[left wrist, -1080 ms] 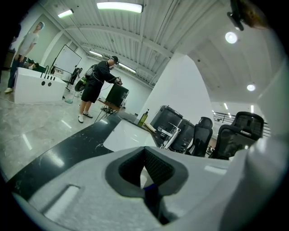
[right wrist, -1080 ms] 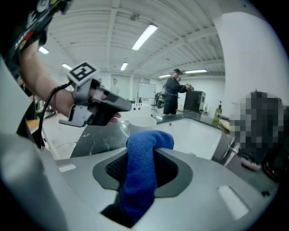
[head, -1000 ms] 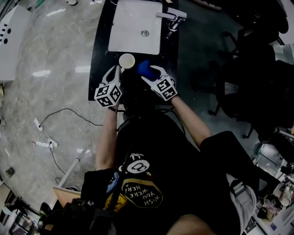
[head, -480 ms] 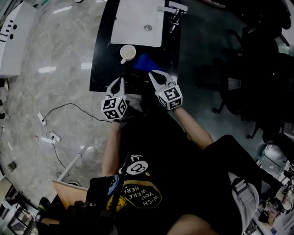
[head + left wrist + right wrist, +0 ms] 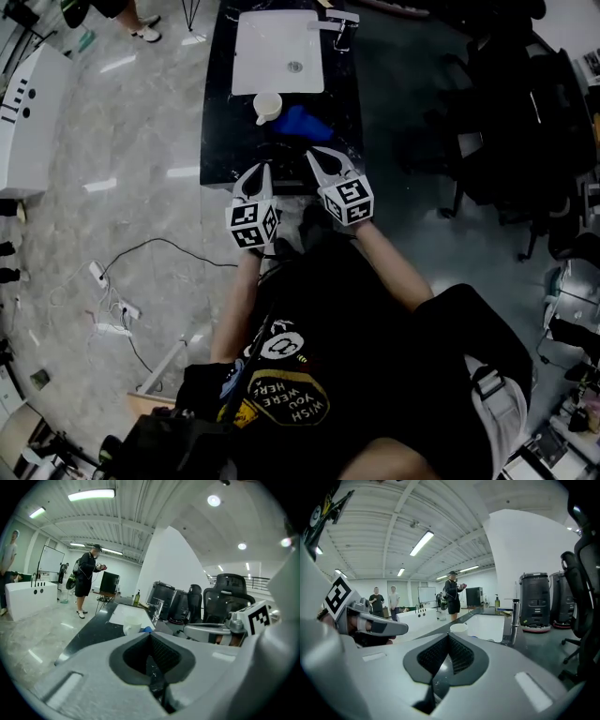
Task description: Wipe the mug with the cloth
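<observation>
left gripper [image 5: 263,172] clenched empty | right gripper [image 5: 316,157] clenched empty | mug [image 5: 267,106] and cloth [image 5: 302,122] set side by side, judged kept reachable for wiping

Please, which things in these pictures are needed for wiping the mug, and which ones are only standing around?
Needed: mug; blue cloth beside it, both on the black counter.
Only standing around: sink; faucet; office chair; person in the background.
</observation>
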